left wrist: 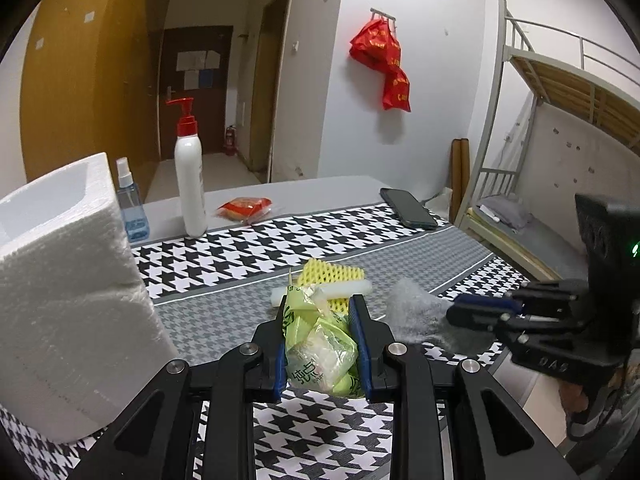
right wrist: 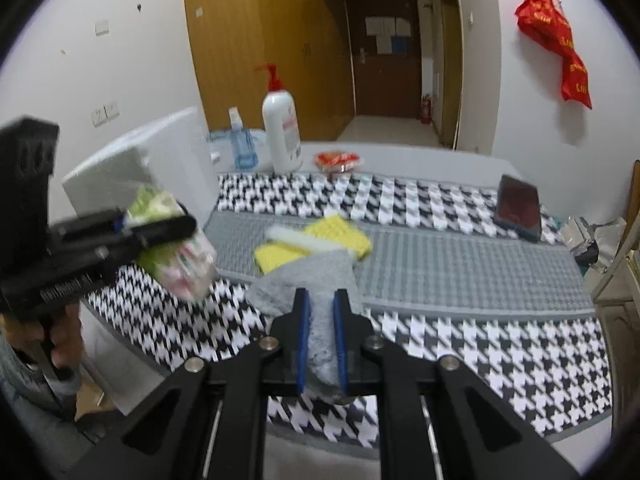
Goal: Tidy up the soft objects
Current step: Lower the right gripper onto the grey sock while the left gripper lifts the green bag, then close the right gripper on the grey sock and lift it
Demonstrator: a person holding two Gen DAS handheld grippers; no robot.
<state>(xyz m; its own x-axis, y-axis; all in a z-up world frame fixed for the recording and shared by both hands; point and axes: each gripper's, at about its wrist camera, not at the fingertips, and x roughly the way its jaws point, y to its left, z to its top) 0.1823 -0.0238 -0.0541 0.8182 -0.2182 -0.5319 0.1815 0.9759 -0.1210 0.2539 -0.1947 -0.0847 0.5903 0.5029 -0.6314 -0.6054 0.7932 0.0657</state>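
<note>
My left gripper (left wrist: 318, 320) is shut on a green tissue pack (left wrist: 320, 348), held above the houndstooth cloth; it also shows blurred in the right wrist view (right wrist: 176, 248). My right gripper (right wrist: 320, 300) is shut on a grey sock (right wrist: 316, 280), which also shows in the left wrist view (left wrist: 416, 312). A yellow foam net (left wrist: 328, 274) with a white foam stick (left wrist: 344, 290) across it lies on the cloth just beyond both grippers; both also show in the right wrist view, the net (right wrist: 344, 236) and the stick (right wrist: 296, 238).
A white foam box (left wrist: 68, 280) stands at the left edge. A pump bottle (left wrist: 190, 176), a blue spray bottle (left wrist: 130, 204), a red packet (left wrist: 244, 206) and a phone (left wrist: 408, 208) sit at the back of the table. A bunk bed (left wrist: 540, 160) is at the right.
</note>
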